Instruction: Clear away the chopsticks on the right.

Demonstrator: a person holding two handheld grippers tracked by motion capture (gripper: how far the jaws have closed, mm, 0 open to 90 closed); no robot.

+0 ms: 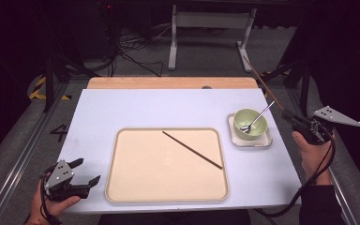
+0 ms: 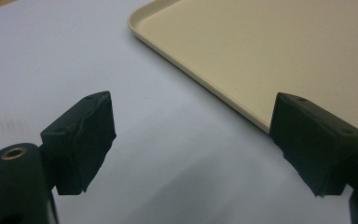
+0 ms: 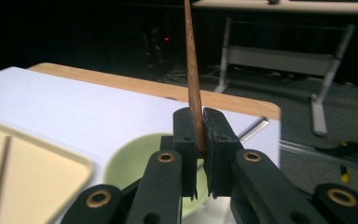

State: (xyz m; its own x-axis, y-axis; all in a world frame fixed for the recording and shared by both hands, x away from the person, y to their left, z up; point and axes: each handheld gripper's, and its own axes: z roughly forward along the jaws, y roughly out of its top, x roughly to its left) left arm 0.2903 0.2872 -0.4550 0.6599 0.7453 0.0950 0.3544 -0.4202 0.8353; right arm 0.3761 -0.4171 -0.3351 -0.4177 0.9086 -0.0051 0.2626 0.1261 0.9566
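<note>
The beige tray (image 1: 122, 187) at table centre held one dark chopstick (image 1: 192, 150) lying diagonally. At 3 o'clock from the tray, a green bowl (image 1: 258, 123) on a small white dish (image 1: 265, 140) contained a metal spoon (image 1: 261, 114). The right gripper (image 1: 288, 116), at 3 o'clock from the bowl, was clamped on a second chopstick (image 3: 192, 70) pointing toward 11 o'clock; the right gripper view showed it pinched between the pads. The left gripper (image 1: 88, 171), at 9 o'clock from the tray, stood wide and empty; the left gripper view showed the tray rim beside one jaw.
</note>
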